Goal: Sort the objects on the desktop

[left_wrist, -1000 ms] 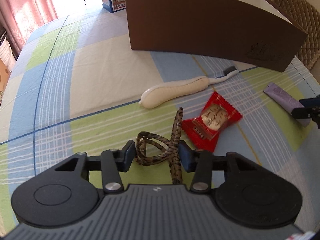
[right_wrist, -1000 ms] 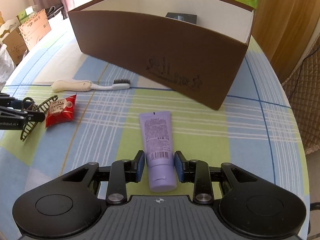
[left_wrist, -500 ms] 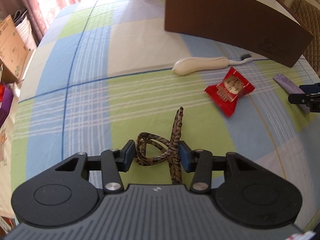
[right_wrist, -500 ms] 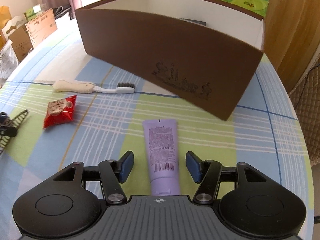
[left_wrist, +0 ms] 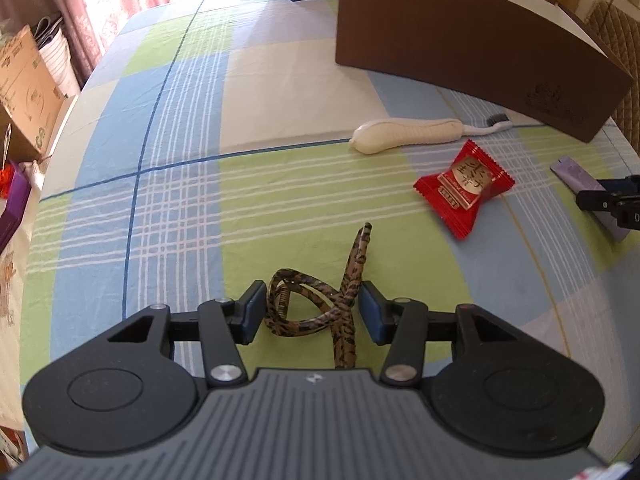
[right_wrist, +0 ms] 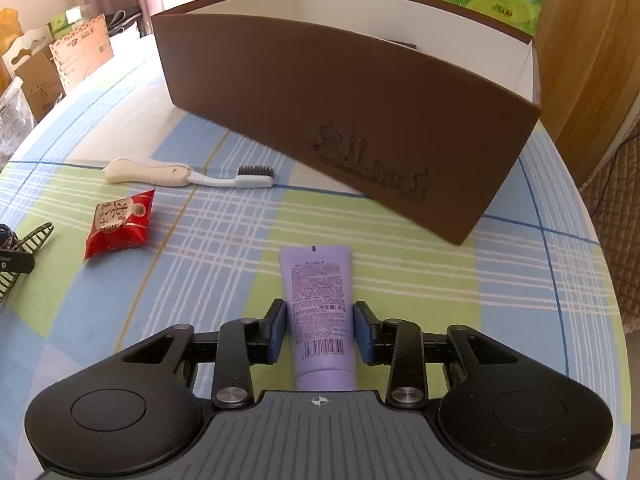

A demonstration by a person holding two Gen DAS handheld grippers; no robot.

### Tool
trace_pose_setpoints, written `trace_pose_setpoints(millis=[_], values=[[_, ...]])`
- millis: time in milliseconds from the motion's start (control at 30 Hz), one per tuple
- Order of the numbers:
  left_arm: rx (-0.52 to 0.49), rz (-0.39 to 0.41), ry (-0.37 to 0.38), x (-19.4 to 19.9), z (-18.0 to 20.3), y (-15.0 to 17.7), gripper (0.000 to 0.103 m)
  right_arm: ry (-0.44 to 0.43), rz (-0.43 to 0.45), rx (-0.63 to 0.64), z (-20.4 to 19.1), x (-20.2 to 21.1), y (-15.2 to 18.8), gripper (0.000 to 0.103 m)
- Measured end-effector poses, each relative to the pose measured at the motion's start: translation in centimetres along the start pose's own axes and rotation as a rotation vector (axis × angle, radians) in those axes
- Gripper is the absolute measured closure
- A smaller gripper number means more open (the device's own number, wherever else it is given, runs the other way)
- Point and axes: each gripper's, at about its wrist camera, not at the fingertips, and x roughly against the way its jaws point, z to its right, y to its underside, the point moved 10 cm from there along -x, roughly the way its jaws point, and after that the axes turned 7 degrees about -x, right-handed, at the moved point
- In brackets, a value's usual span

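The lower end of the purple tube (right_wrist: 320,312) runs under the hand-held gripper's body at the bottom of the right wrist view, so its cap cannot be seen. In the left wrist view only a strip of that tube (left_wrist: 576,178) shows at the right edge, partly covered by the other hand-held gripper (left_wrist: 612,202), itself cut off there. The tail of the leopard-print hair clip (left_wrist: 344,300) disappears beneath the gripper body. The brown box (right_wrist: 340,92) hides most of its interior; one dark object (right_wrist: 406,44) peeks above the wall, unidentifiable. Fine print on the red snack packet (left_wrist: 464,188) is unreadable.
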Motion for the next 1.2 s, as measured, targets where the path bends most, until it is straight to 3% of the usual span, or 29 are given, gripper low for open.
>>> trace_pose_setpoints(millis=[333,633,1200], values=[[-0.046,-0.007,0.032,0.6,1.3,0.0,0.066,-0.066,-0.075,-0.029,-1.6,1.7,2.1,0.071],[-0.059,0.024,0.069,2.2,2.2,-0.4,0.066,-0.096,-0.047,-0.080,-1.4,4.6,1.6,0.071],[-0.086,0.232,0.157,7.2,5.5,-9.6,0.066,-0.115,0.071,-0.139,0.9,9.2,-4.3,0.071]])
